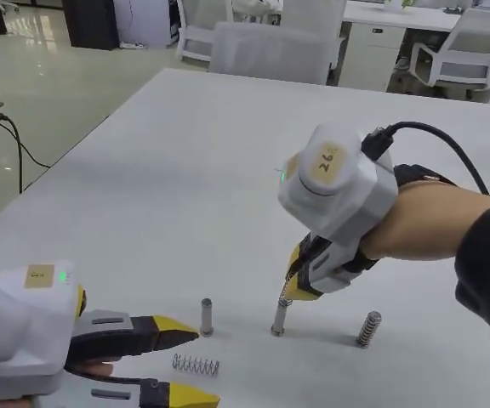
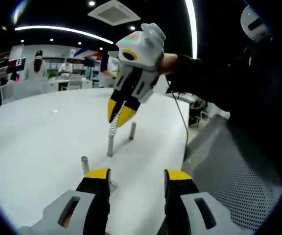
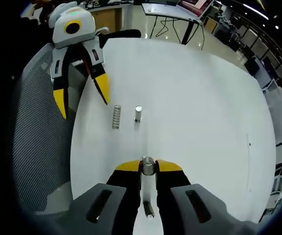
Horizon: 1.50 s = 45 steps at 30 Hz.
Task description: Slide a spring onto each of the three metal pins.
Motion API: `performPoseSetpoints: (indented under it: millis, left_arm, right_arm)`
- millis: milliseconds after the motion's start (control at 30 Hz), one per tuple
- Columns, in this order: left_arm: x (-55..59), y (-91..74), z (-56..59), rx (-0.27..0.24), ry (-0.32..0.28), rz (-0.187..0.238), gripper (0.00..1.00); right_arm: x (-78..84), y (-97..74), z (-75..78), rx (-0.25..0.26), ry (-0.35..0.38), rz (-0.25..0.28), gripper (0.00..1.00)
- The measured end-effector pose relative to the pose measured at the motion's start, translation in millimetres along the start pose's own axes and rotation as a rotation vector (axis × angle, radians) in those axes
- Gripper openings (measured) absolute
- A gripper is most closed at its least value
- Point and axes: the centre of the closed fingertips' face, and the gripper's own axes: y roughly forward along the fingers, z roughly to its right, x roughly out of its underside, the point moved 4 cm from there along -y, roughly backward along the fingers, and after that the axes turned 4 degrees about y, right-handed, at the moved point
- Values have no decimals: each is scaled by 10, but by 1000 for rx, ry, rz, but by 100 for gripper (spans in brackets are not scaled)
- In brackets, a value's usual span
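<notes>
Your right gripper (image 1: pixel 289 293) is pinched shut on a spring (image 3: pixel 148 166), whose lower end meets the top of the middle pin (image 1: pixel 278 320), near the table's (image 1: pixel 185 170) near edge. The right-hand pin (image 1: pixel 374 316) carries a fitted spring (image 1: pixel 366 333). Your left gripper (image 2: pixel 138 176) stands wide. A loose spring (image 1: pixel 196 365) lies flat at its jaw tips, just beside the bare left pin (image 1: pixel 206 316).

loose spring (image 1: pixel 196 365) on table (image 1: pixel 185 170), before pin (image 1: pixel 206 316) — leftmost
</notes>
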Motion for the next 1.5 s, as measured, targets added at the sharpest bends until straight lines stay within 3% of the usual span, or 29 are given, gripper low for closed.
performPoseSetpoints:
  millis: [733,1500]
  left_arm:
    - [14,-7,-4,1,4,-4,37]
    - [22,-7,-9,0,4,-11,37]
  right_arm:
    - [52,301,-28,-33,0,-58,8]
    - [173,491,-74,-50,18,-84,8]
